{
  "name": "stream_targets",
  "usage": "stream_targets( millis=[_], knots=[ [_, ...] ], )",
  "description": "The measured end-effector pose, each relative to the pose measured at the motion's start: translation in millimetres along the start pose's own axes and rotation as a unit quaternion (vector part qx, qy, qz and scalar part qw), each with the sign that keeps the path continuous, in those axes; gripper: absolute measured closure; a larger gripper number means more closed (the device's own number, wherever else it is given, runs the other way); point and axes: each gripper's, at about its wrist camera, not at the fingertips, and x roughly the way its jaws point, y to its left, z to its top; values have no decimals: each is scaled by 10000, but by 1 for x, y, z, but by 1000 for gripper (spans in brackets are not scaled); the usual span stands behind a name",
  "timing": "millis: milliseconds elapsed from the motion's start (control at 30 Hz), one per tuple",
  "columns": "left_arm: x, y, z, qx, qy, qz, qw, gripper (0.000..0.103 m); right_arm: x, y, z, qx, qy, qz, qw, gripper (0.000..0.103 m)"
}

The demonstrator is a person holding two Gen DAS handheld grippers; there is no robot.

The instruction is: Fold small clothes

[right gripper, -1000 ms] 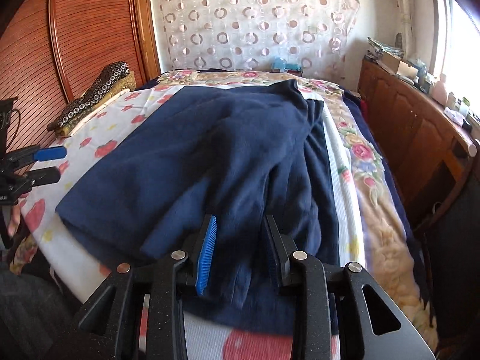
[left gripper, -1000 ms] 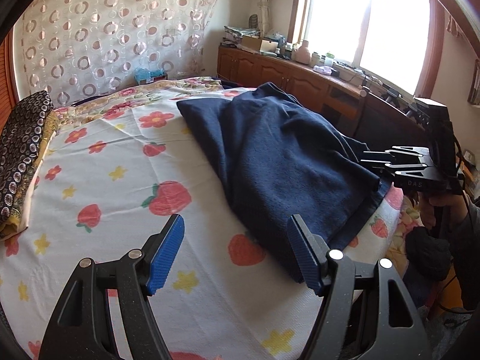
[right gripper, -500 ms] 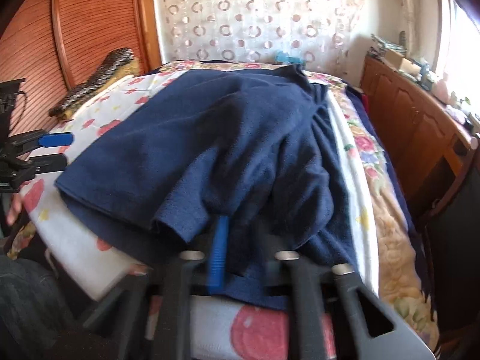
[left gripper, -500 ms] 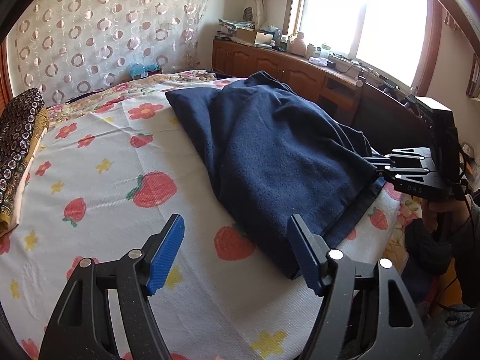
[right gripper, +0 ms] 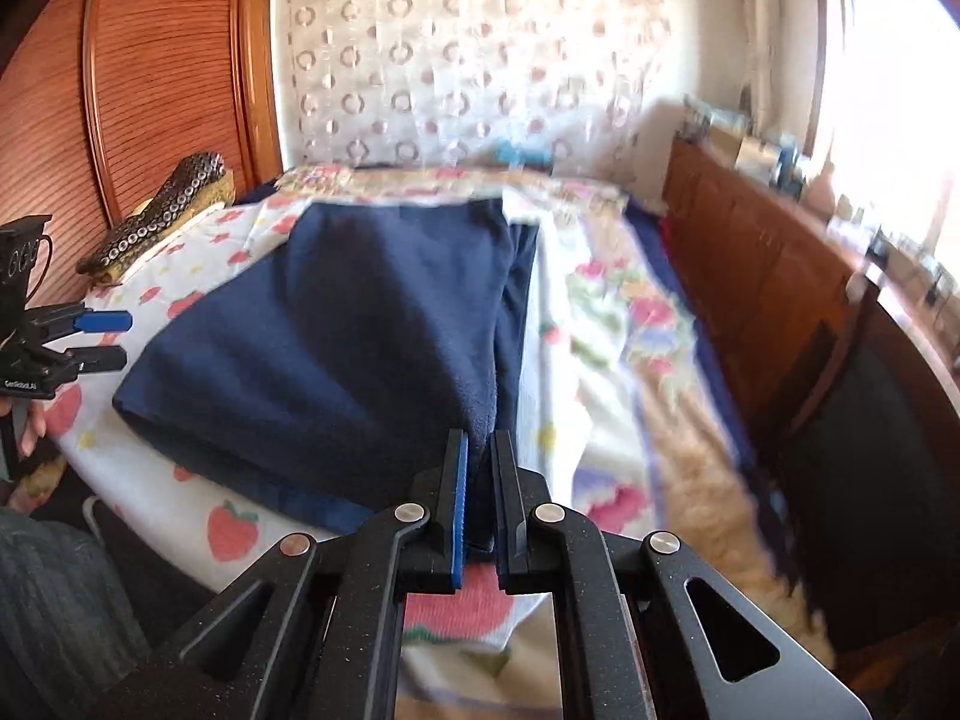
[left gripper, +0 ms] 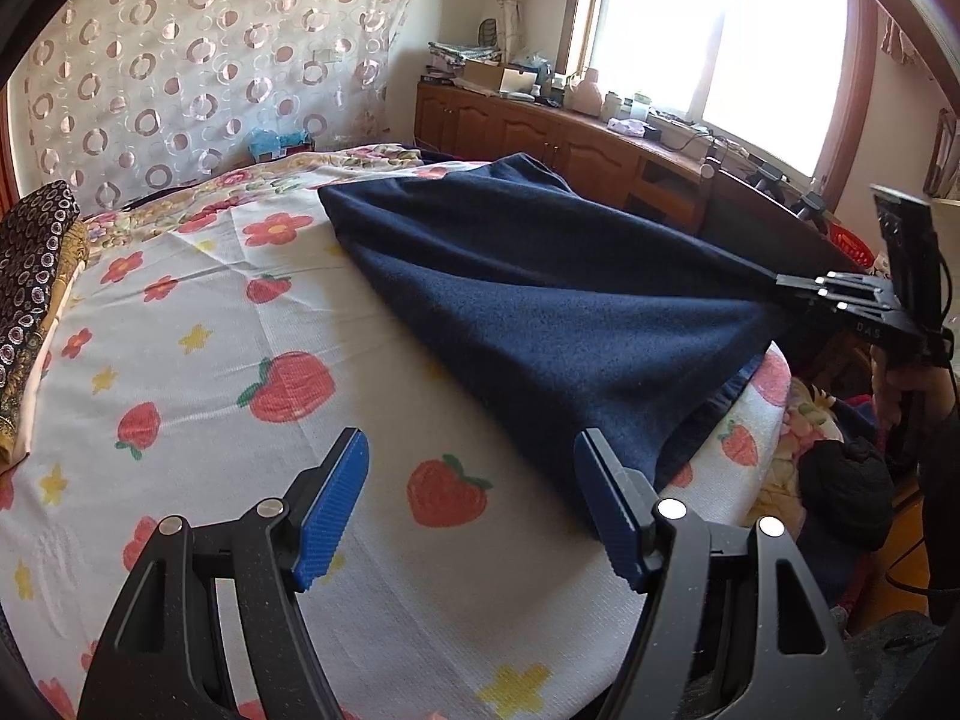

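Note:
A dark navy fleece garment (left gripper: 540, 312) lies on the strawberry-print bed sheet (left gripper: 240, 360), stretched toward the near right edge. It also shows in the right wrist view (right gripper: 360, 330). My right gripper (right gripper: 479, 468) is shut on the garment's near corner and lifts it taut; it shows at the far right of the left wrist view (left gripper: 792, 291). My left gripper (left gripper: 474, 498) is open and empty, low over the sheet beside the garment's near left edge; it shows at the left of the right wrist view (right gripper: 114, 339).
A folded dark patterned cloth (left gripper: 30, 288) lies along the bed's left side. A wooden cabinet (left gripper: 570, 138) with clutter runs under the window on the right. A patterned curtain (left gripper: 210, 72) hangs behind the bed. A wooden wardrobe (right gripper: 150, 90) stands left.
My right gripper closed on the garment's near corner and pulled it up and back, drawing the cloth taut. My left gripper stayed open and shifted slightly.

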Motion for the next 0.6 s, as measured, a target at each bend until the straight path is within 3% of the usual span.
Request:
stream_targets(
  millis=[267,500,600],
  knots=[
    [2,2,9,-32,-27,-48,10000,31,15,10,0,75,64,108,9999,96],
    [20,-5,26,58,68,-106,9999,31,16,8,3,182,-117,-75,9997,76],
    [27,-7,26,86,149,-12,9999,31,20,7,3,196,-164,-76,9996,73]
  ],
)
